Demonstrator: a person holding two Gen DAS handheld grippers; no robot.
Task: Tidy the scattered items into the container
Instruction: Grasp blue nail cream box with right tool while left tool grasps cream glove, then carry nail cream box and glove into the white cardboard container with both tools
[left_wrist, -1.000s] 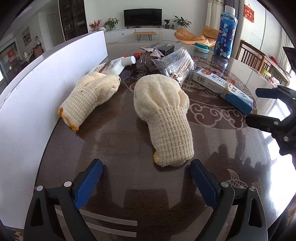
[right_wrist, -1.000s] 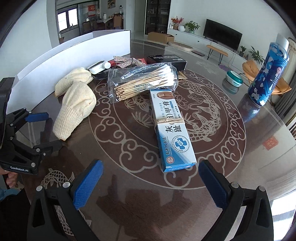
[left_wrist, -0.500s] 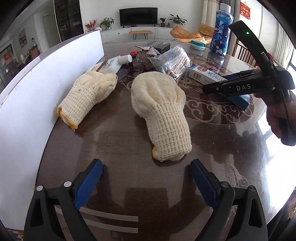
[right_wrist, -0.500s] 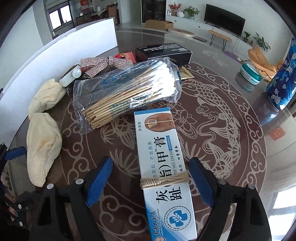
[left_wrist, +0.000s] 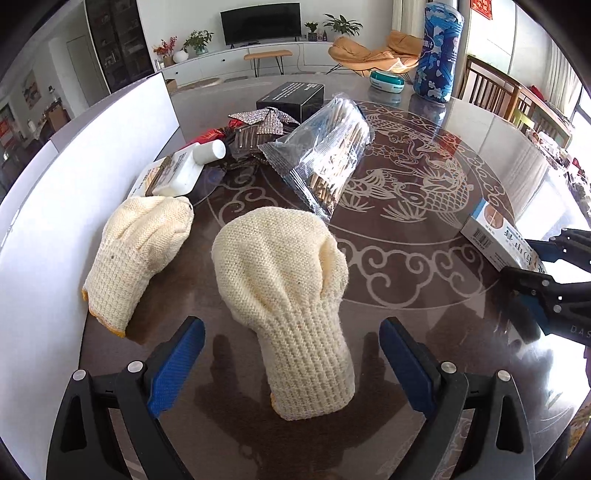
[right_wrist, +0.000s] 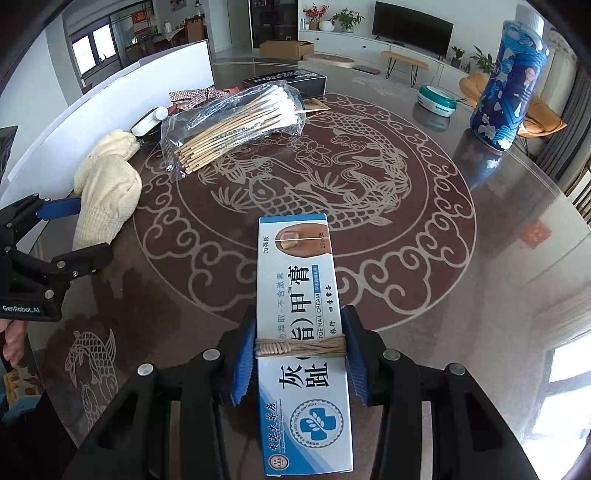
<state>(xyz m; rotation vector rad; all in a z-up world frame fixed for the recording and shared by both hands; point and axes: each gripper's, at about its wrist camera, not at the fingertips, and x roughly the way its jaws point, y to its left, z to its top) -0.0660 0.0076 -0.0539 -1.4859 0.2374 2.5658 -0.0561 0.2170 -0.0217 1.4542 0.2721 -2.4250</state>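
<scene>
My right gripper (right_wrist: 300, 354) is shut on a blue and white nail cream box (right_wrist: 301, 288) bound with twine, pads on its two long sides; the box also shows in the left wrist view (left_wrist: 498, 236). My left gripper (left_wrist: 291, 363) is open, its pads either side of the cuff of a cream knit glove (left_wrist: 288, 295) lying on the table. A second knit glove (left_wrist: 140, 247) lies to its left. A clear bag of cotton swabs (right_wrist: 236, 122) lies further back. The white container wall (left_wrist: 74, 177) runs along the left.
Behind the gloves lie a white bottle (left_wrist: 188, 166), a rhinestone bow (left_wrist: 264, 120) and a black box (left_wrist: 291, 96). A blue patterned cylinder (right_wrist: 511, 81) and a teal dish (right_wrist: 436, 99) stand at the far right. The glass table (right_wrist: 461, 277) has a fish pattern.
My right gripper closed on the nail cream box and drew it toward the near edge. My left gripper moved forward until its pads flank the nearer glove's cuff.
</scene>
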